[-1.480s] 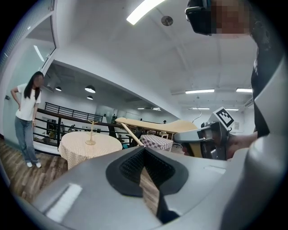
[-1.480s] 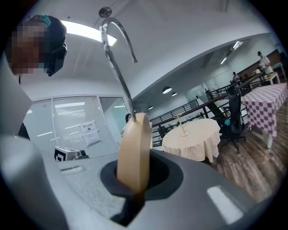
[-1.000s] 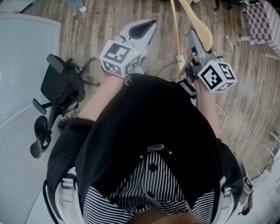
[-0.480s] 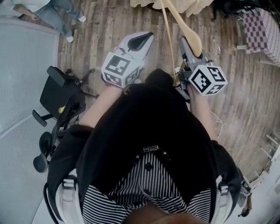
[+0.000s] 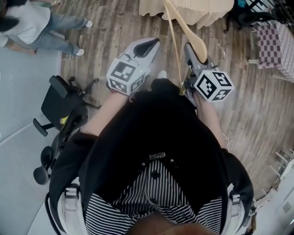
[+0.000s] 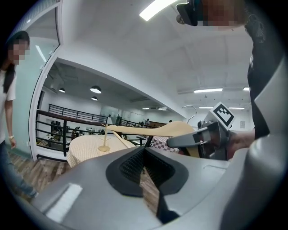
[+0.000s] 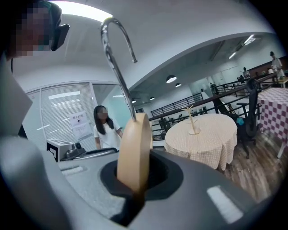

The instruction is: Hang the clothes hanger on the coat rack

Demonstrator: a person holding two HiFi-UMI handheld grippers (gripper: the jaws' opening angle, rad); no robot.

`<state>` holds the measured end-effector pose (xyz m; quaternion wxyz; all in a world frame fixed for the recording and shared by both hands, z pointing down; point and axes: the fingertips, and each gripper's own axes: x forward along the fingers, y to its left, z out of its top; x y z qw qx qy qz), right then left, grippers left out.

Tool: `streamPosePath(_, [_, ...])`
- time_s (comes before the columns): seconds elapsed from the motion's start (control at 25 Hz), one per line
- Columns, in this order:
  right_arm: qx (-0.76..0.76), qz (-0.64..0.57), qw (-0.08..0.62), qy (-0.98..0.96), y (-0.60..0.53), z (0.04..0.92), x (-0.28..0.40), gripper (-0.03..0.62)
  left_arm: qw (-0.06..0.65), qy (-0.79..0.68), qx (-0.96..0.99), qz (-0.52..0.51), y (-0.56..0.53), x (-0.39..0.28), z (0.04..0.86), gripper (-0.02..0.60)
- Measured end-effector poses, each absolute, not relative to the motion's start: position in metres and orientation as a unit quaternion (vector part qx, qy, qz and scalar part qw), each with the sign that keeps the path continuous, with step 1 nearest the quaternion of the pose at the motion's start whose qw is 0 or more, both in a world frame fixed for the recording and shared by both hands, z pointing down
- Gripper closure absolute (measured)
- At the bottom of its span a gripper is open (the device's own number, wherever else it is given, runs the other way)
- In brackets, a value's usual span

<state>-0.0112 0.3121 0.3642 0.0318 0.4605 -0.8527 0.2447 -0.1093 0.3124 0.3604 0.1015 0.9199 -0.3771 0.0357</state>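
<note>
- Since the earlier frame, the cloth-covered table (image 5: 183, 10) has come into sight at the far edge of the head view, and both my grippers have moved toward it.
- My right gripper (image 5: 189, 47) pinches the wooden clothes hanger (image 5: 195, 37), metal hook (image 7: 118, 40) up.
- My left gripper (image 5: 153, 43) is pressed together and empty, left of the hanger.
- The coat rack (image 7: 193, 122) stands on the table, well beyond the hanger.

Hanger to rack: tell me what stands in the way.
Nothing visible does. The hanger, clamped in the right gripper, faces the rack on the round table, with only floor between them. The chair stands to the right of the table, off that line.
</note>
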Motion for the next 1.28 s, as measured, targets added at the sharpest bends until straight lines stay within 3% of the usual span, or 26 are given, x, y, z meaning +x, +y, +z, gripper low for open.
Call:
streamPosePath(0.96, [0.449,0.246,0.014,-0.859,0.151,0.354,0.087,0.594,0.082,-0.393,0.915,0.031,0.157,-0.002,0.341,0.578])
streamPosePath(1.28, [0.462,0.246,0.008,-0.852,0.128,0.362,0.095,0.593,0.086,-0.387,0.917,0.039,0.134,-0.003,0.351,0.578])
